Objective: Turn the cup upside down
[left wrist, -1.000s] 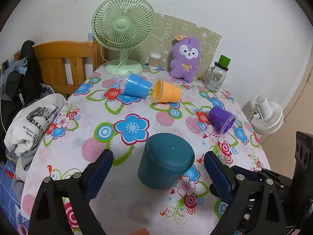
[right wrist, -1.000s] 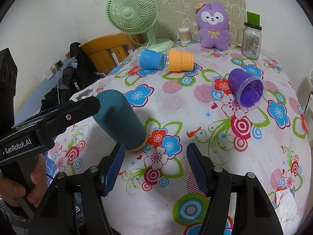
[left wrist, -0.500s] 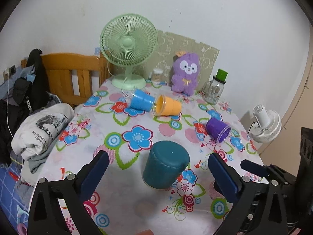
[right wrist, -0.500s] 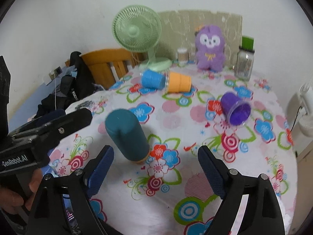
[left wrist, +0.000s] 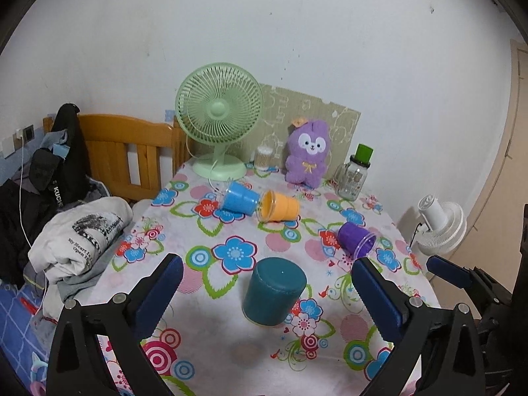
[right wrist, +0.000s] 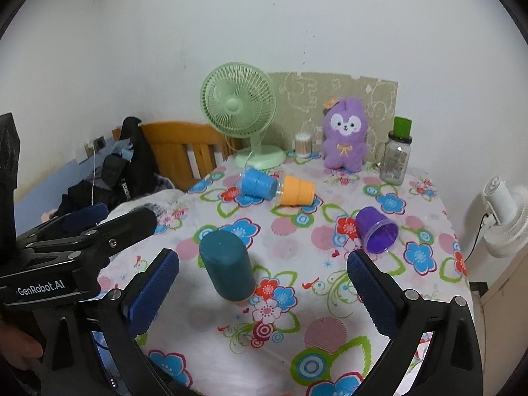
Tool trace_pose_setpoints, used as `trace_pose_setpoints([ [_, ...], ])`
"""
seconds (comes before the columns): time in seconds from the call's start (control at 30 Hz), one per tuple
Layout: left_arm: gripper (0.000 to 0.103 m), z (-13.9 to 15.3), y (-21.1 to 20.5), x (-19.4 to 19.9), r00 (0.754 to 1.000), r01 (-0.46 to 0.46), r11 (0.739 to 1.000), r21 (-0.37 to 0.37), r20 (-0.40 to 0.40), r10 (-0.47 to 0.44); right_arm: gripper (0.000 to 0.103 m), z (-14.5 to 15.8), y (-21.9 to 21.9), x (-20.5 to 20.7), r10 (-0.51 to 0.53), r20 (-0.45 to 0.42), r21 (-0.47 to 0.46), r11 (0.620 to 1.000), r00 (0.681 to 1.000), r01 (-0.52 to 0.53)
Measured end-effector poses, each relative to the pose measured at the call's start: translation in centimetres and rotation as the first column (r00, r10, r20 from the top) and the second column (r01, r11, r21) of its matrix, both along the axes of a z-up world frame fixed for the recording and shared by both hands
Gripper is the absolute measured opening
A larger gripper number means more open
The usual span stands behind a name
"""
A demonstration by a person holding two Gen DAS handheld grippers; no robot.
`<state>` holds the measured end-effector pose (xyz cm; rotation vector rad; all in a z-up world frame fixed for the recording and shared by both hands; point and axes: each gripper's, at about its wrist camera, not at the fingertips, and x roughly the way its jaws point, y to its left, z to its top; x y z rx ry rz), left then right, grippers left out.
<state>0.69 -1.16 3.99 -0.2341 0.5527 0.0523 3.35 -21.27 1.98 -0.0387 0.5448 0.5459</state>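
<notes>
A dark teal cup point(left wrist: 272, 291) stands upside down on the flowered tablecloth point(left wrist: 204, 340), its closed base up; it also shows in the right wrist view point(right wrist: 227, 270). My left gripper point(left wrist: 265, 285) is open and empty, held back from and above the cup. My right gripper point(right wrist: 262, 285) is open and empty too, with the cup between and beyond its fingers, apart from both. The left gripper's body point(right wrist: 76, 247) shows at the left of the right wrist view.
A blue cup point(left wrist: 240, 198), an orange cup point(left wrist: 279, 206) and a purple cup point(left wrist: 356, 240) lie on their sides. A green fan point(left wrist: 219, 122), purple plush toy point(left wrist: 308, 152) and glass jar point(left wrist: 353, 178) stand at the back. Wooden chair point(left wrist: 125, 151) and clothes point(left wrist: 82, 231) at left; white fan point(left wrist: 440, 224) at right.
Both grippers have drawn back and up from the teal cup, which looks smaller and farther away. The right gripper's jaws have opened wider. The cup has stayed upside down in place.
</notes>
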Motion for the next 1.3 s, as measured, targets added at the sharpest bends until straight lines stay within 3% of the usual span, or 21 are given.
trace_pose_setpoints([
  [0.7, 0.103, 2.6, 0.4, -2.7, 0.996, -0.012, 1.000, 0.001, 0.092, 0.012, 0.103, 2.0, -1.1, -1.7, -0.034, 0.066, 0.037, 0.999, 0.997, 0.031],
  [1.3, 0.103, 2.7, 0.5, -2.8, 0.996, -0.006, 1.000, 0.002, 0.086, 0.006, 0.103, 2.1, -1.1, -1.8, -0.033, 0.066, 0.035, 0.999, 0.997, 0.031],
])
